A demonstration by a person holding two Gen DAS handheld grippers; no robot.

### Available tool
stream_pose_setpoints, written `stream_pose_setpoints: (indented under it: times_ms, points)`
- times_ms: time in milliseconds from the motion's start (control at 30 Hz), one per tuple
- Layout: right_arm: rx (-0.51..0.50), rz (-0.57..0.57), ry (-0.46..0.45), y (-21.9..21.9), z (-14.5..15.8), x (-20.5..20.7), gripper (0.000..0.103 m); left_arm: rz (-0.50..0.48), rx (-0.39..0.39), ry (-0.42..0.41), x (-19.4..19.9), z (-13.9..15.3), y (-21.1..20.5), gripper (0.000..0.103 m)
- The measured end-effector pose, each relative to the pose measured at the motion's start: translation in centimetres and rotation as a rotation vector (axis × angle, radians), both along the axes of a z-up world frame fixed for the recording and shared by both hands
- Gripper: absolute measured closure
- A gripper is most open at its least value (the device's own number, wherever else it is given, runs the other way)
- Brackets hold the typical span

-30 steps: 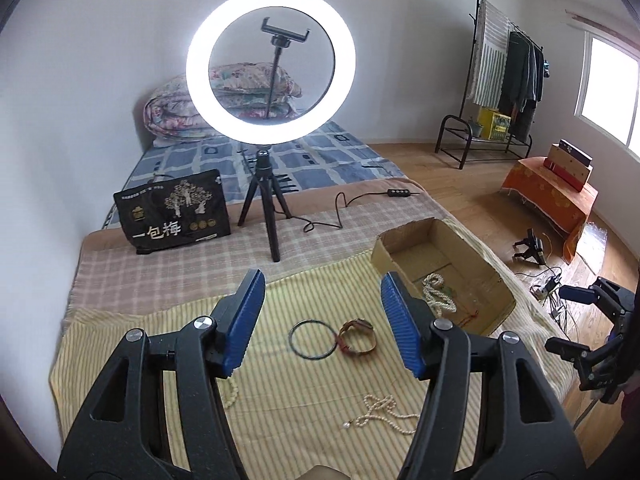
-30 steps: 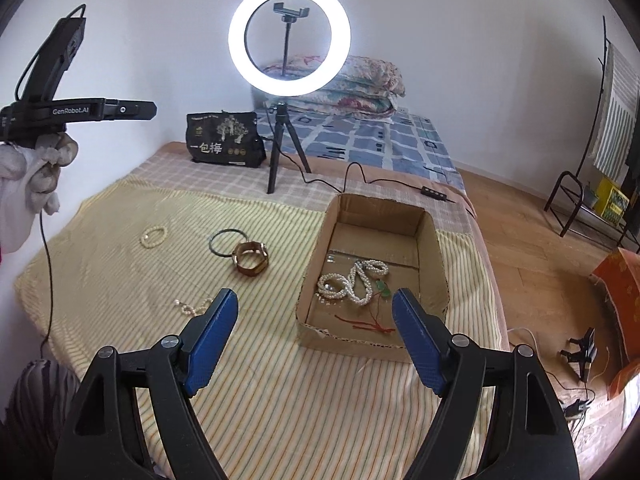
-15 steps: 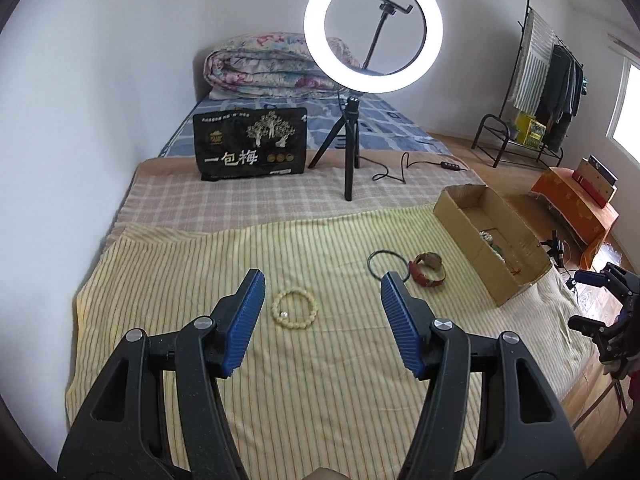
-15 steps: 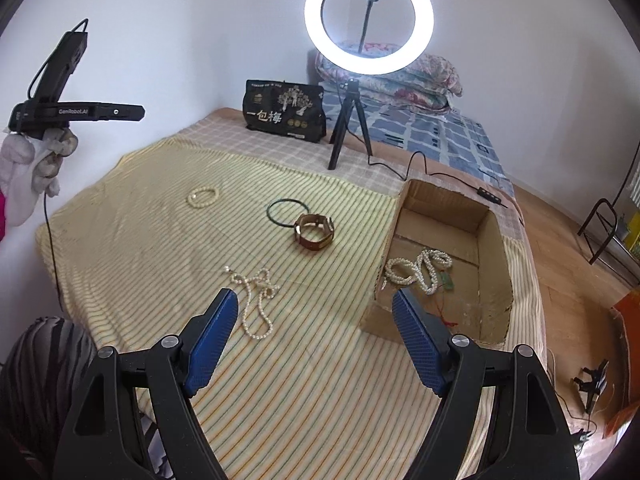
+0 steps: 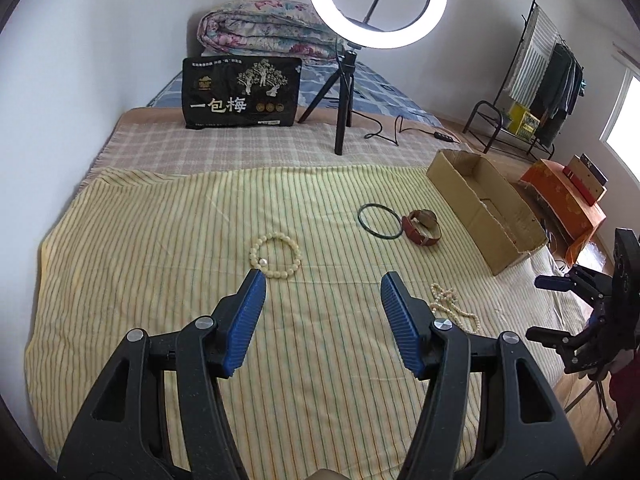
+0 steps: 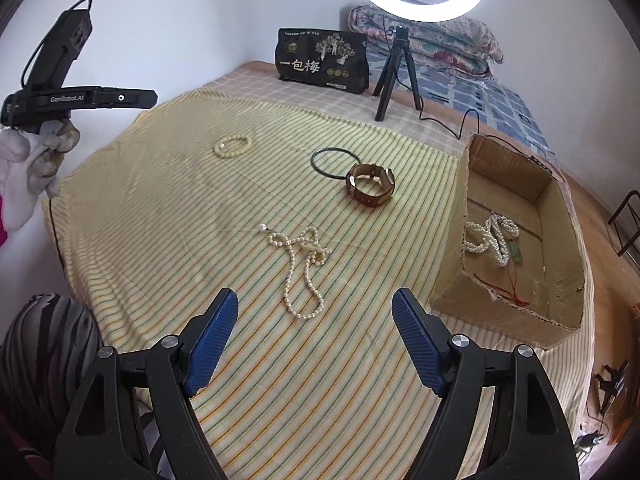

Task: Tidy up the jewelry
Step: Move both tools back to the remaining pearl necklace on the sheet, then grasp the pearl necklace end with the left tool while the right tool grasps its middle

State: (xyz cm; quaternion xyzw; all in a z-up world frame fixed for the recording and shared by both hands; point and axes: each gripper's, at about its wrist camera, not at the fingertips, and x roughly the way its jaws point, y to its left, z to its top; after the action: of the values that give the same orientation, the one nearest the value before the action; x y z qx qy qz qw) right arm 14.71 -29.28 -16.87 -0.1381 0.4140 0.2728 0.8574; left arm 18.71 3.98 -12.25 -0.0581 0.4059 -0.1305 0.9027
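Since the earlier frame both grippers have advanced: the cream bead bracelet (image 5: 275,255) lies just above the left gripper (image 5: 322,282), the pearl necklace (image 6: 301,268) above the right gripper (image 6: 315,299), fingers wide apart, empty.

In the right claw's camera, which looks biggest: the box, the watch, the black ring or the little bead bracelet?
1. Box
2. Black ring and watch: about alike, so no ranking.
3. Bead bracelet, but it lies farthest away, so it may only look smallest.
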Motion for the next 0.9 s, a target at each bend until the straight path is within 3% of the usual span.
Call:
stream_pose_setpoints:
  times_ms: [67,200,300,433,633,900]
  points:
    - [0.002,0.003,0.018,0.4,-0.7,0.3,0.024,-0.022,0.003,0.020,0.1,-0.8,-0.8,0.050]
    - [0.000,0.021,0.044,1.2,-1.9,0.8,0.024,-0.056,-0.003,0.041,0.2,-1.9,-2.0,0.050]
    - [-0.008,0.030,0.058,1.7,-2.7,1.2,0.025,-0.087,-0.011,0.054,0.4,-2.7,-2.9,0.057]
    - [-0.008,0.031,0.093,2.1,-3.9,2.1,0.034,-0.119,-0.007,0.060,0.5,-3.4,-4.0,0.057]
    - [-0.024,0.029,0.110,2.6,-5.1,2.8,0.038,-0.131,-0.004,0.063,0.8,-4.1,-4.3,0.063]
    - [-0.052,0.023,0.115,3.2,-6.4,3.6,0.044,-0.191,0.014,0.085,1.2,-5.4,-5.5,0.063]
